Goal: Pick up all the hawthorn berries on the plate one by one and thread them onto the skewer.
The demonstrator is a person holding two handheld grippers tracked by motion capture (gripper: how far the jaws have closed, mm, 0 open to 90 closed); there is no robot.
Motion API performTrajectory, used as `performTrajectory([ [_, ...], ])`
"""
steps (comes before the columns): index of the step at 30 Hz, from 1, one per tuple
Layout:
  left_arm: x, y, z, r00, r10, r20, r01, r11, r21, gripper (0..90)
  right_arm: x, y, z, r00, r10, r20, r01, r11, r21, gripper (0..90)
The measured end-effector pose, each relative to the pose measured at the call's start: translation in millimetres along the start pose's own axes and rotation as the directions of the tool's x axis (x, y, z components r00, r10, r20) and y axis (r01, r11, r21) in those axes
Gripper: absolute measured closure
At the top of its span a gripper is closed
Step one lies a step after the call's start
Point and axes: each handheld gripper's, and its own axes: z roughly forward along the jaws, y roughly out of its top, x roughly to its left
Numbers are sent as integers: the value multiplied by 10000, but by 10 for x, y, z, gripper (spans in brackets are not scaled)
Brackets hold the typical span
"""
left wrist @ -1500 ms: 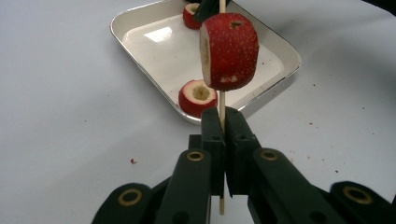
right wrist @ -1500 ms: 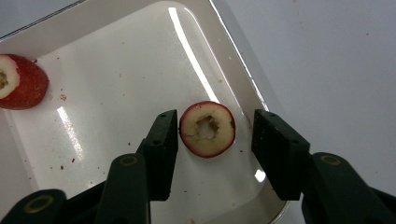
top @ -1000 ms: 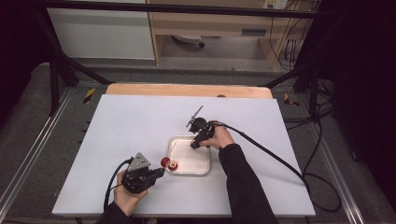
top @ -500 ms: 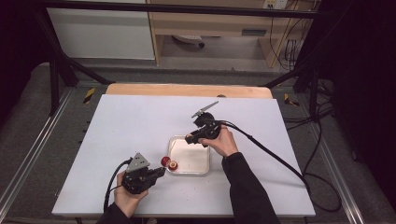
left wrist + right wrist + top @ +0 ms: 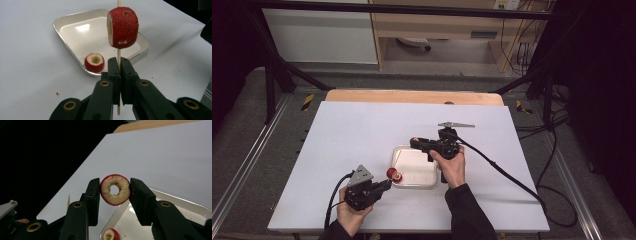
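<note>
My left gripper point(image 5: 119, 65) is shut on a thin wooden skewer point(image 5: 119, 53) held upright, with a red cored fruit piece point(image 5: 122, 27) threaded on it. Seen from the high view, the left gripper point(image 5: 384, 184) sits at the front-left corner of the white tray point(image 5: 432, 184). A second cored piece point(image 5: 94, 62) lies in that corner of the tray point(image 5: 67, 21). My right gripper point(image 5: 114, 188) is shut on a cored fruit ring point(image 5: 115, 190), hole facing the camera. It hovers level over the tray's far-left edge, right gripper point(image 5: 414, 142) pointing left.
The tray rests mid-table on a white tabletop point(image 5: 352, 135) with a wooden strip point(image 5: 412, 96) along the far edge. Each gripper trails a black cable point(image 5: 507, 172). Dark floor and metal frame rails surround the table.
The right gripper has lifted out of the tray with the fruit ring and swung from pointing down to level, drifting toward the far side. The left gripper has stayed put.
</note>
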Motion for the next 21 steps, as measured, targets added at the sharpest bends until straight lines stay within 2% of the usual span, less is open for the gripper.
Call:
performTrajectory([
  [2,-20,-1,10,10000,-35,-18,35,10000,-10,880,11,-43,-2,9996,264,-106,-267,9992,-288,616],
  [3,-28,2,28,9999,1,115,0,9999,-113,880,11,-66,-3,9995,269,-186,-277,9986,-450,616],
  [6,-55,2,50,9999,-107,35,107,9999,-98,880,36,-123,-5,9988,394,-298,-422,9944,-967,616],
  [8,-78,3,70,9994,-344,37,344,9994,-50,880,51,-160,-2,9983,396,-435,-448,9909,-1271,616],
  [11,-127,2,100,9982,-593,90,593,9982,-1,880,63,-206,-2,9975,455,-532,-543,9827,-1770,616],
  [13,-156,-3,126,9981,-600,118,600,9982,35,880,56,-230,-2,9967,528,-624,-649,9752,-2115,617],
  [17,-199,-12,179,9981,-607,88,605,9980,197,880,43,-243,-2,9953,605,-755,-772,9674,-2412,616],
  [21,-212,-5,214,9974,-720,35,719,9973,146,880,66,-253,-9,9932,648,-964,-890,9580,-2725,617],
])
